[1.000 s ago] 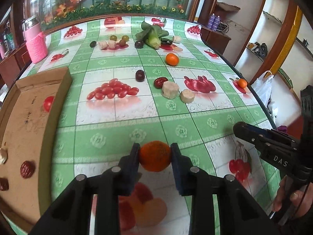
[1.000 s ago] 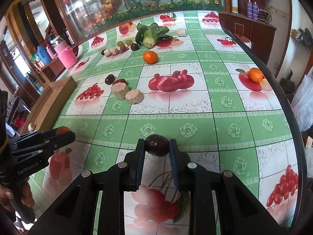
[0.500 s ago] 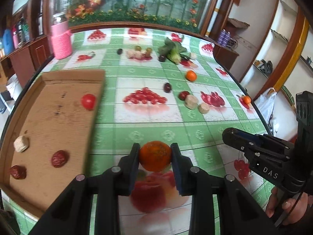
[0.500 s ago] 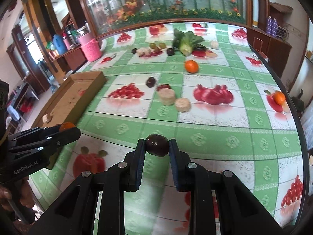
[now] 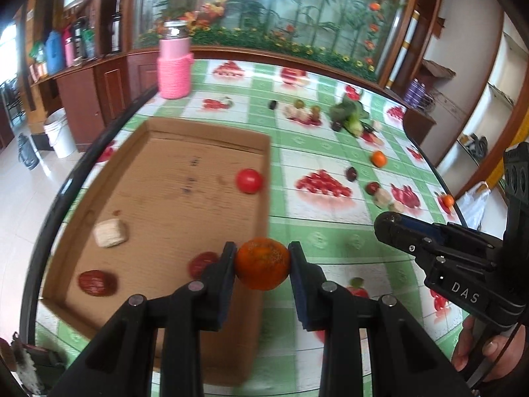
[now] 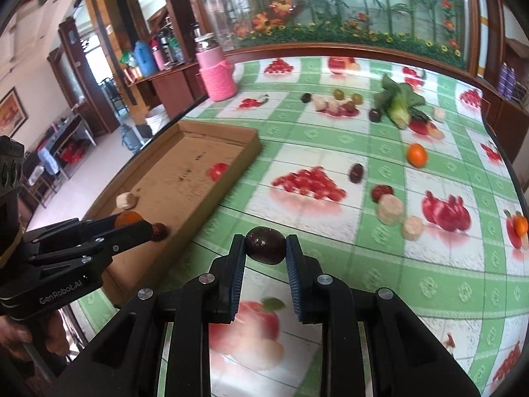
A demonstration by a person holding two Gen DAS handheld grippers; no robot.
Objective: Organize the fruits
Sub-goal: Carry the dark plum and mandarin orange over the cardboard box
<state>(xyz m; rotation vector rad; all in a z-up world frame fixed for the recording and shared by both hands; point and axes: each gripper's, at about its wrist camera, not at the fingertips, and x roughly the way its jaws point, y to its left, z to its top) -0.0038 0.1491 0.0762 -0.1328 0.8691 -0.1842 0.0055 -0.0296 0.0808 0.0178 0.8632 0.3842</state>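
My left gripper (image 5: 263,263) is shut on an orange mandarin (image 5: 263,263) and holds it above the right rim of a shallow cardboard tray (image 5: 158,198). The tray holds a red tomato (image 5: 249,181), a pale chunk (image 5: 110,232) and two dark red dates (image 5: 97,282). My right gripper (image 6: 265,248) is shut on a dark purple plum (image 6: 265,244) above the green tablecloth, right of the tray (image 6: 185,178). The left gripper with the mandarin shows in the right wrist view (image 6: 132,223). The right gripper shows in the left wrist view (image 5: 390,228).
Loose on the table (image 6: 330,139) are a mandarin (image 6: 416,154), a second mandarin (image 6: 521,225) at the right edge, dark plums (image 6: 356,172), pale chunks (image 6: 390,209) and a leafy green vegetable (image 6: 400,102). A pink jar (image 6: 216,72) stands at the back left.
Both grippers have moved left toward the cardboard tray with their fruit. The mandarin now hangs over the tray's right rim; the tray fills more of both views.
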